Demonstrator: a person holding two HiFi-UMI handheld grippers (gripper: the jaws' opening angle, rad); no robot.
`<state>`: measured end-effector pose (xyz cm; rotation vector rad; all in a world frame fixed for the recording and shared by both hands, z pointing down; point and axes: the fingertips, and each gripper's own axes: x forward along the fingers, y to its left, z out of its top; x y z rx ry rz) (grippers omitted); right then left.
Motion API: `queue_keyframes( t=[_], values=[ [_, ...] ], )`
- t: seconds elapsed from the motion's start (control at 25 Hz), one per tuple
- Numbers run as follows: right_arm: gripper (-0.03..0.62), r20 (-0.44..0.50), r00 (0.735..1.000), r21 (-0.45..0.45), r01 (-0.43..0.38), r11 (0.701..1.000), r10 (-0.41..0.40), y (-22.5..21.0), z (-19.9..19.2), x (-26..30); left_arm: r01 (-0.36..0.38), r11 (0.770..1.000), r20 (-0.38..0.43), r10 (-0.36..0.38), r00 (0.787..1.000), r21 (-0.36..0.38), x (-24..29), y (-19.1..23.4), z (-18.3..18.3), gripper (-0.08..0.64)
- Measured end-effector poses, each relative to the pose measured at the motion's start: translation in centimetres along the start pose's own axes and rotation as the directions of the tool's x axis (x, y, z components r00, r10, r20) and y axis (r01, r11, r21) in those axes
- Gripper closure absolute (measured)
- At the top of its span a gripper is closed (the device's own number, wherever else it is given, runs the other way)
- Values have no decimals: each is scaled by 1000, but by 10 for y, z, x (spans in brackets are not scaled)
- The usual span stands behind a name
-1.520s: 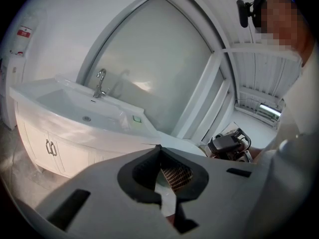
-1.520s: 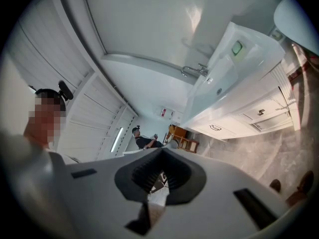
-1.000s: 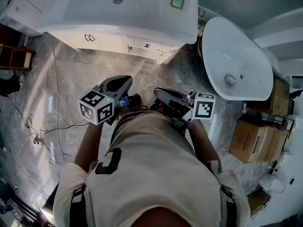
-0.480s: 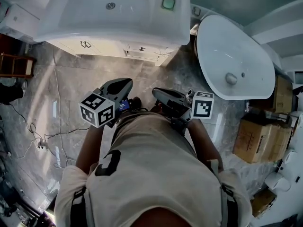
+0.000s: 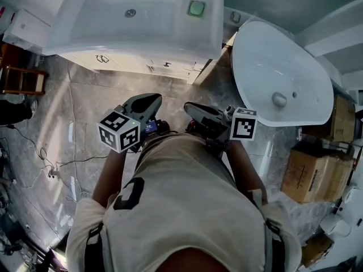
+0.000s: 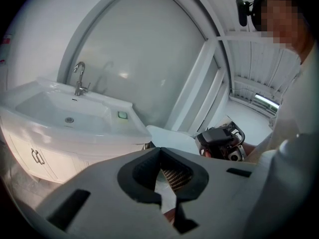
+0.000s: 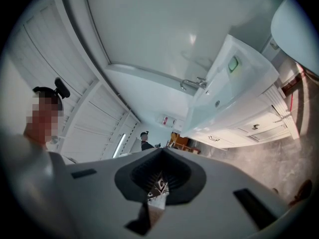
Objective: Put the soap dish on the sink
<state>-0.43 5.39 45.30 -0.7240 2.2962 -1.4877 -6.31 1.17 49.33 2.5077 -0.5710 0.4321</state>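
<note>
Right now the green soap dish [image 5: 196, 8] sits on the right rim of the sink [image 5: 170, 34], beside a loose white basin [image 5: 295, 55] and cardboard boxes [image 5: 309, 177]. You hold the left claw [image 5: 152, 99] and right claw [image 5: 189, 107] near your chest, each pressed together, empty.

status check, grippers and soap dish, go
Left gripper shut, empty. Right gripper shut, empty. Green soap dish on sink rim. Nothing seen blocking.

Green soap dish [image 5: 196, 8] rests on white sink [image 5: 164, 24].
</note>
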Motion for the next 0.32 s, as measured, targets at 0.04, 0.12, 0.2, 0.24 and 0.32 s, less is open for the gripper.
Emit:
queue_keyframes(
  t=[0.04, 0.12, 0.2, 0.24, 0.32],
  values=[
    [581, 3, 1000, 0, -2, 1000, 2, -1, 3, -3, -2, 1000, -2, 2, 1000, 2, 3, -2, 1, 541],
    [581, 5, 1000, 2, -7, 1000, 7, -4, 9, -10, -9, 1000, -2, 9, 1000, 5, 10, -6, 4, 541],
    [581, 1, 1000, 7, -13, 1000, 13, -6, 13, -17, -16, 1000, -1, 16, 1000, 6, 18, -10, 7, 541],
    [581, -1, 1000, 10, -15, 1000, 15, -7, 15, -21, -18, 1000, -1, 18, 1000, 6, 22, -13, 8, 541],
    [581, -6, 1000, 16, -19, 1000, 19, -9, 20, -30, -21, 1000, -2, 21, 1000, 3, 32, -20, 10, 540]
  ],
)
